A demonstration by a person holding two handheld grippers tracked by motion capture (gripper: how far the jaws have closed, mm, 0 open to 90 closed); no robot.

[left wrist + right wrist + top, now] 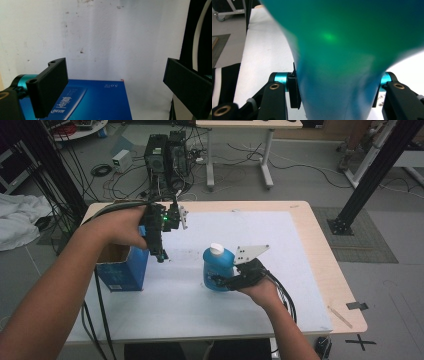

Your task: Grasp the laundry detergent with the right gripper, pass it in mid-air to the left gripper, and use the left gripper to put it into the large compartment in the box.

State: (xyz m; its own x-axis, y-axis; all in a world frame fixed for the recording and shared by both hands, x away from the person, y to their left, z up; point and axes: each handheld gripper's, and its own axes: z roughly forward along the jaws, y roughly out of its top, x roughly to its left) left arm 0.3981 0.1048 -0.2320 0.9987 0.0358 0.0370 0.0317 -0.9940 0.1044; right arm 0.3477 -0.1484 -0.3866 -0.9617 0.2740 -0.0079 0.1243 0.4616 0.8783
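Observation:
A blue bottle (217,268) with a white cap (216,249) stands upright just right of the middle of the white mat (260,227). My right gripper (220,281) is shut on its lower body from the near side. In the right gripper view the bottle (337,55) is blurred, and both pads (294,87) press on it. An open blue cardboard box (122,269) sits at the left. My left gripper (161,254) hangs open just above its right edge, pointing down. In the left gripper view the jaws of my left gripper (115,87) stand wide apart over the box (97,100) with nothing between them.
The mat covers most of a wooden table (322,255). Behind the table stand two black computer towers (166,155) among loose cables, with a white desk (240,150) farther back. A black frame post (372,175) rises at the right and a white cloth (17,217) lies at the left.

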